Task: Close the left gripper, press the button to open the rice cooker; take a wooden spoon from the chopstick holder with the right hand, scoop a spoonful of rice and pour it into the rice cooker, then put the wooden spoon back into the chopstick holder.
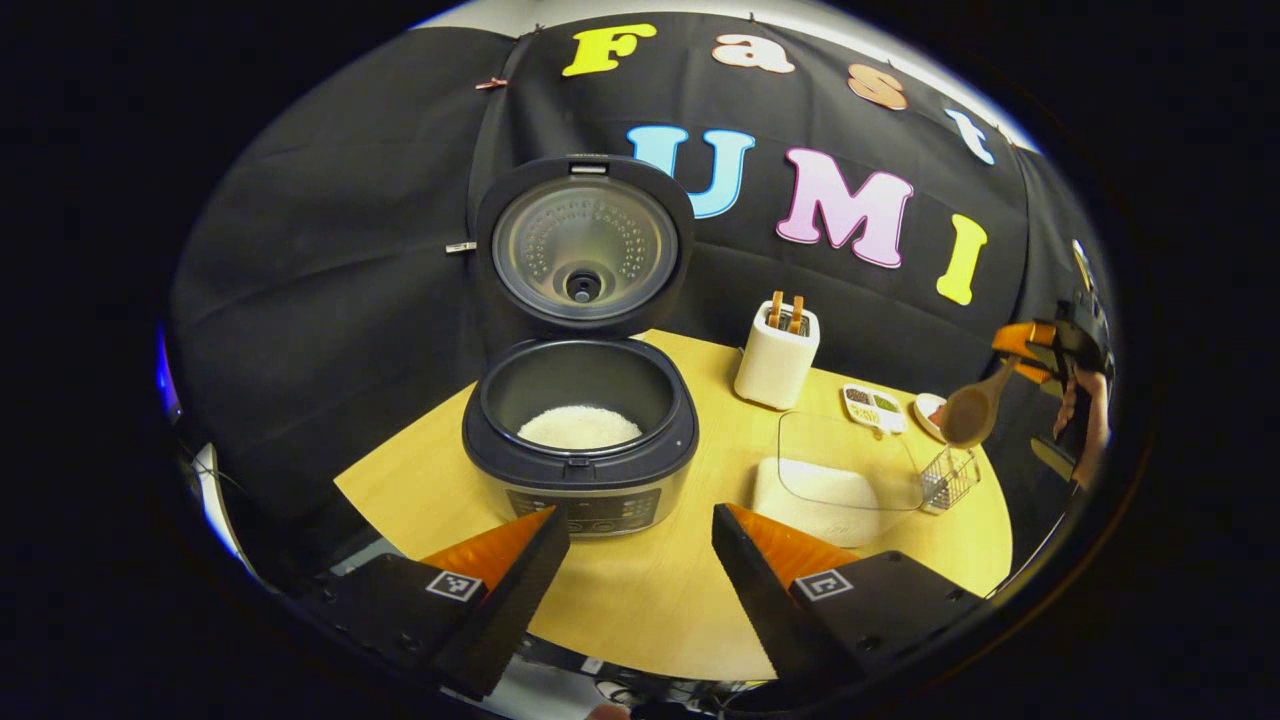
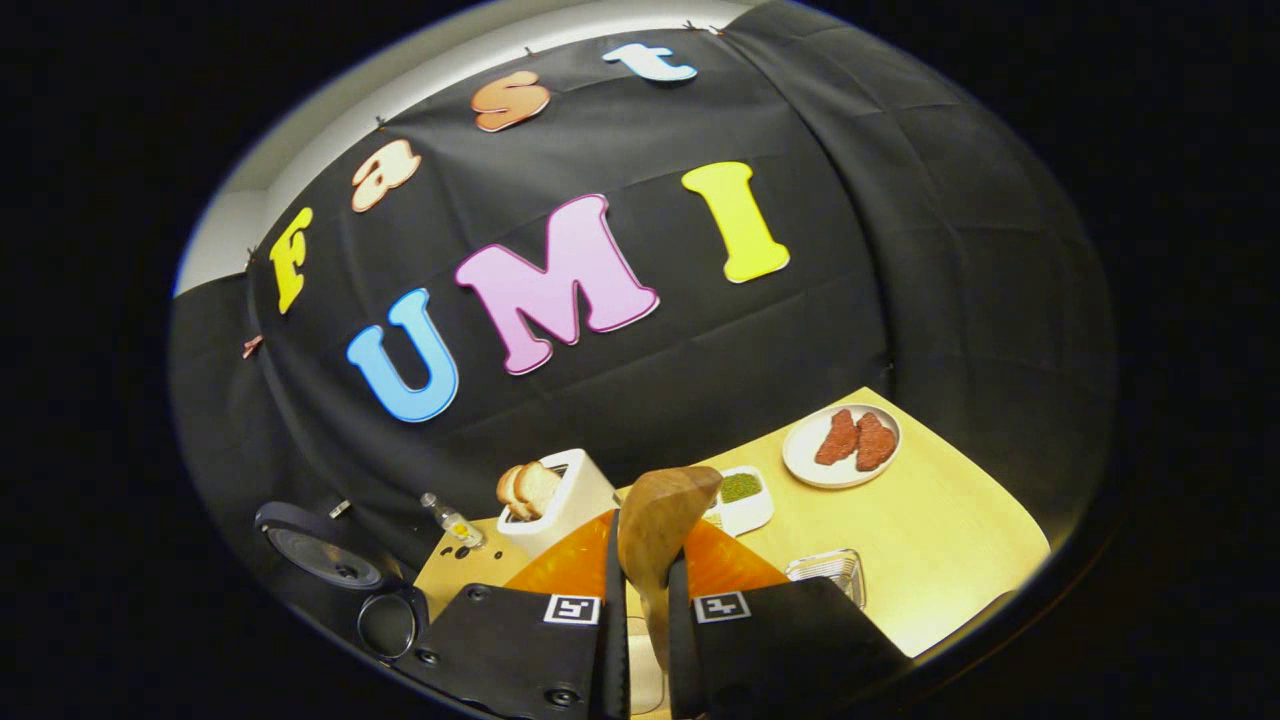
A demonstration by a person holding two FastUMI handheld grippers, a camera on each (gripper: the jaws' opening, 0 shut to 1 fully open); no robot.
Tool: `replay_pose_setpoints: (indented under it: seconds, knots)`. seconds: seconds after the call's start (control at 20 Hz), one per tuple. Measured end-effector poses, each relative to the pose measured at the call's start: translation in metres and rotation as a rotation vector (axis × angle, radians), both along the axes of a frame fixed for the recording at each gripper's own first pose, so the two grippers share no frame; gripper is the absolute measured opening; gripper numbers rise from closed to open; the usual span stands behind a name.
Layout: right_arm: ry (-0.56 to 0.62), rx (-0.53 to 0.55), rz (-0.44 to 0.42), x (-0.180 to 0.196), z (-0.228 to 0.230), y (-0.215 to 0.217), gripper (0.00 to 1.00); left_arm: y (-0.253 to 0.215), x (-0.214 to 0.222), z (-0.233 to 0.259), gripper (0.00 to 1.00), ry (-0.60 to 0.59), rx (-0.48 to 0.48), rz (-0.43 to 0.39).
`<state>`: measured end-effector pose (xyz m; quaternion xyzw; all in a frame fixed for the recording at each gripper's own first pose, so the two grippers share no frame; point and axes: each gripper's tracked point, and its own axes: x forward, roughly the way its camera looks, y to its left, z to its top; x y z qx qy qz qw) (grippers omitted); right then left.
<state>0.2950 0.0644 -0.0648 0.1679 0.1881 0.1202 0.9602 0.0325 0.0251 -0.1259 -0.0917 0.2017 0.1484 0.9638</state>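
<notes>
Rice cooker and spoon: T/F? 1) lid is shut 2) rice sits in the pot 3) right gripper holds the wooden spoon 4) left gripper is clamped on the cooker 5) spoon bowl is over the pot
1) False: the rice cooker lid stands open.
2) True: rice lies in the pot.
3) True: the right gripper is shut on the wooden spoon.
4) False: the left gripper is open, short of the cooker.
5) False: the spoon hangs off to the side, above the wire basket.

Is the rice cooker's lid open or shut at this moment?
Open. In the left gripper view the lid stands upright behind the rice cooker, its inner plate facing forward, and white rice shows in the pot.
</notes>
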Motion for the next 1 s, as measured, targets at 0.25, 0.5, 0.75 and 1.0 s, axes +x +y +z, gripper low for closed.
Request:
replay_pose_setpoints:
  seconds: [0.25, 0.5, 0.75, 1.0]
  knots:
    - [0.031, -0.047, 0.085, -0.016, -0.034, 0.056, 0.19, 0.009, 0.0, -0.008, 0.98, -0.015, -0.043, -0.045]
    - [0.037, -0.136, 0.129, -0.02, -0.077, 0.086, 0.19, 0.02, 0.001, -0.028, 0.96, -0.005, -0.125, -0.06]
    - [0.063, -0.241, 0.113, -0.025, -0.126, 0.08, 0.14, 0.027, 0.001, -0.046, 0.95, 0.016, -0.117, -0.096]
    - [0.091, -0.227, 0.058, -0.036, -0.15, 0.079, 0.2, 0.036, 0.001, -0.055, 0.95, 0.049, -0.083, -0.111]
